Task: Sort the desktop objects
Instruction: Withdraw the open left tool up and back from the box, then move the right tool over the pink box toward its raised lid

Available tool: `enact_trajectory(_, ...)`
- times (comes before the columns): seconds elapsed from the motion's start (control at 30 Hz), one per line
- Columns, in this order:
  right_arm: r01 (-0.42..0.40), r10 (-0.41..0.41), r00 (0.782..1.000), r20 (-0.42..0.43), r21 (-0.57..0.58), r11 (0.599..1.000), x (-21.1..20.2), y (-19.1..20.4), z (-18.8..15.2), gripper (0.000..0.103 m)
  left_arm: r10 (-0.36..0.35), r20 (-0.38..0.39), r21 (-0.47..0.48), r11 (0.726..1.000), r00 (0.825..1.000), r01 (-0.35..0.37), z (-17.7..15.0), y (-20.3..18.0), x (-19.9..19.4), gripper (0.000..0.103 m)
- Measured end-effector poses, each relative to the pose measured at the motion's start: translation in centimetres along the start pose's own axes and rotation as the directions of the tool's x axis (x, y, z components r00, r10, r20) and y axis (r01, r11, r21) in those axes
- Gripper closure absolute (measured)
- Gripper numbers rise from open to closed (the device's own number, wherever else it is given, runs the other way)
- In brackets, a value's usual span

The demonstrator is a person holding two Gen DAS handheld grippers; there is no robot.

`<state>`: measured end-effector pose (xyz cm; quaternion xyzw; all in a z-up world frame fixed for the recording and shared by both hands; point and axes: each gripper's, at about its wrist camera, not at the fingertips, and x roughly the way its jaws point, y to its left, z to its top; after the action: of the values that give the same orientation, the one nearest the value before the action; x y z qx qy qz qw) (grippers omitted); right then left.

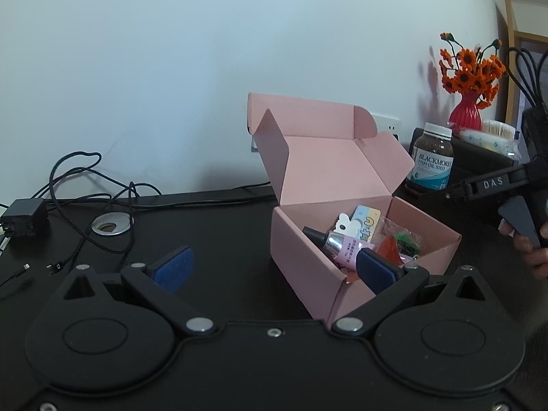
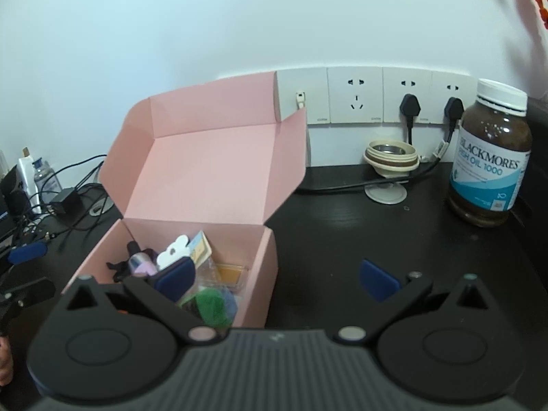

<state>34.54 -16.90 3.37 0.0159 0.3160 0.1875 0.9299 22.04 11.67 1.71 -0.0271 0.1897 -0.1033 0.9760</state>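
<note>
1. Pink cardboard box (image 2: 191, 185) is sitting lid-up on the dark desk (image 2: 342, 226), holding small items.
2. Both the left gripper (image 1: 274, 267) and right gripper (image 2: 277, 279) are hanging spread, empty.
3. The fish-oil bottle (image 2: 489, 157) is standing upright ahead-right, likely nearer the right gripper.

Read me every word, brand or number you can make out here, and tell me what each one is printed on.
"BLACKMORES" on the brown supplement bottle label.
"FISH OIL 1000" on the same label, below the brand.
"DAS" on the right gripper arm, seen from the left wrist view.
Small print on that label, the pink tube and the pastel card in the pink box: too blurred to read.
</note>
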Motion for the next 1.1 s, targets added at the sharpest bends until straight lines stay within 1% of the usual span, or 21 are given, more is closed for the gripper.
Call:
enact_trajectory(0.23, -0.036, 0.036, 0.999, -0.005, -0.011, 0.999, 1.8, -0.5, 0.5, 0.001, 0.002, -0.026, 0.012, 1.000, 1.000, -0.002, 0.0, -0.2, 0.6, 0.000)
enact_trajectory(0.4, -0.064, 0.064, 0.998, -0.011, 0.027, 0.998, 3.2, -1.4, 0.7, 0.001, 0.008, -0.041, 0.016, 1.000, 0.999, -0.007, 0.1, -0.2, 0.8, 0.000)
enact_trajectory(0.57, -0.099, 0.099, 0.995, 0.006, 0.050, 0.994, 3.8, -2.0, 1.1, 0.001, 0.006, -0.047, 0.027, 1.000, 0.999, -0.004, 0.0, -0.4, 0.9, 0.000)
enact_trajectory(0.83, -0.157, 0.157, 0.988, 0.011, 0.061, 0.986, 5.1, -1.7, 2.1, 0.001, -0.001, -0.051, 0.026, 1.000, 0.999, 0.002, 0.0, -0.5, 0.9, 0.000)
enact_trajectory(1.0, -0.199, 0.198, 0.980, 0.012, 0.090, 0.976, 6.0, -1.5, 2.5, 0.001, -0.002, -0.052, 0.023, 1.000, 0.999, 0.003, 0.0, -0.5, 0.8, 0.000)
enact_trajectory(1.1, -0.207, 0.208, 0.978, 0.009, 0.105, 0.973, 6.5, -1.4, 2.8, 0.001, -0.002, -0.053, 0.024, 1.000, 0.999, 0.003, 0.0, -0.5, 0.8, 0.000)
